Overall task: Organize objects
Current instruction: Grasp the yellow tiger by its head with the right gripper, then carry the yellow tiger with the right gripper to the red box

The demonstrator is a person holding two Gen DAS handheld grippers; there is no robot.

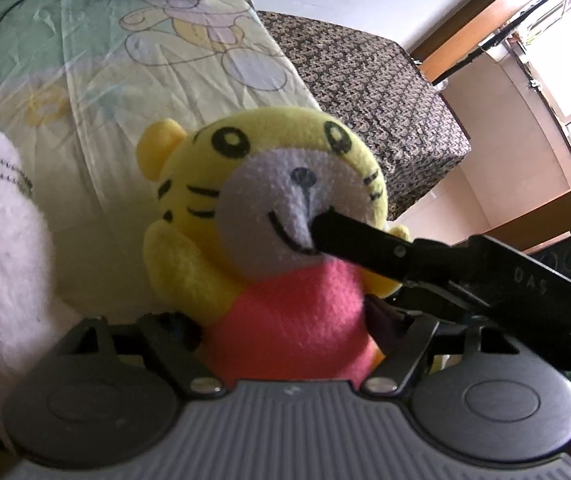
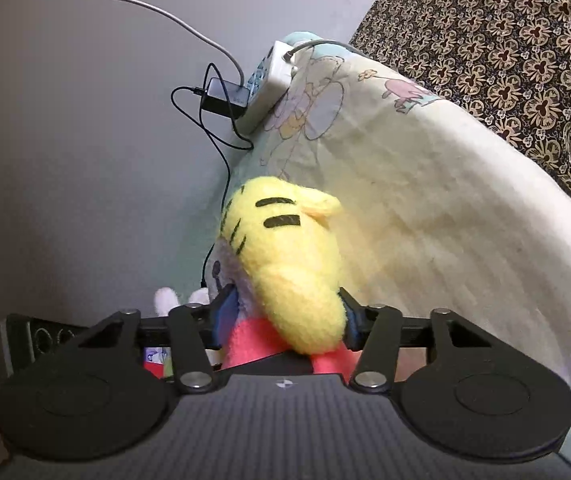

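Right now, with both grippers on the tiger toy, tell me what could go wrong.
1. Both the left gripper and the right gripper pinch the tiger toy at once; pulling apart could strain its seams.
2. The right gripper's finger presses into the toy's face, a soft hold that may slip.
3. The black cable hangs close behind the toy, by the power strip at the bed's edge; a swing could snag it.
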